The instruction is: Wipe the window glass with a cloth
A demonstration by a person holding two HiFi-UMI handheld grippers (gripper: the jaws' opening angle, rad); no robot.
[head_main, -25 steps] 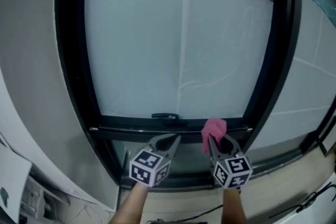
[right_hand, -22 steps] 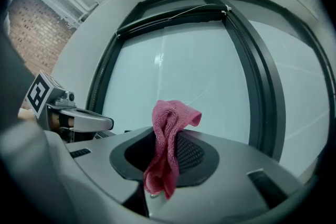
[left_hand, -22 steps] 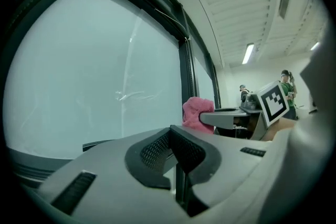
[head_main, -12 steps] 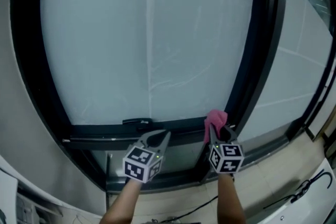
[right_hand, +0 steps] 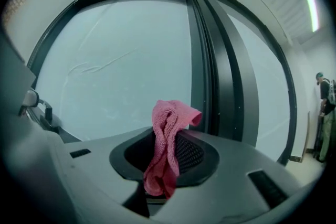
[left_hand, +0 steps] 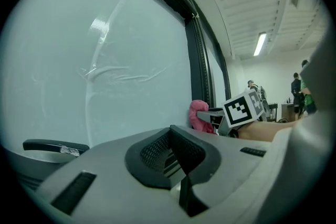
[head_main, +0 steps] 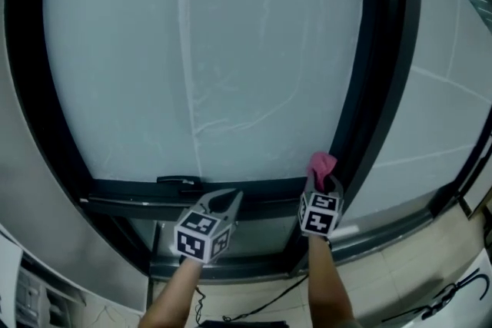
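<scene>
The right tongs (head_main: 324, 182) sit in the lower right of the head view, with their jaws clamped on a pink cloth (head_main: 321, 164). The right gripper view shows the cloth pinched between the 2 jaws: a bunched fold stands up above them and a loose end hangs below. The cloth is at the bottom right corner of the large window glass (head_main: 231, 57), right beside the black upright post (head_main: 367, 96) of the frame. The views do not show whether it touches the pane.

The left tongs (head_main: 229, 200) are at lower centre of the head view, just left of the right pair and apart from it. They point at the black bottom rail (head_main: 231, 188). The left gripper view shows their jaws closed together with nothing between them. A bare forearm (head_main: 175, 292) leads down from each marker cube to the lower edge of the frame.

The glass is pale and frosted-looking. A thin vertical line (head_main: 187, 50) runs down its left half, and faint curved streaks (head_main: 242, 121) cross the middle. A dark handle (head_main: 178, 181) lies on the bottom rail, left of the left tongs. Another pale pane (head_main: 442, 104) is to the right of the post. A tiled floor (head_main: 415, 273) shows in the lower right corner, with a dark cable (head_main: 461, 289) lying on it.

The left gripper view shows a lit ceiling lamp (left_hand: 259, 44) at upper right. Below it, at the right edge, people (left_hand: 297, 84) stand far off.
</scene>
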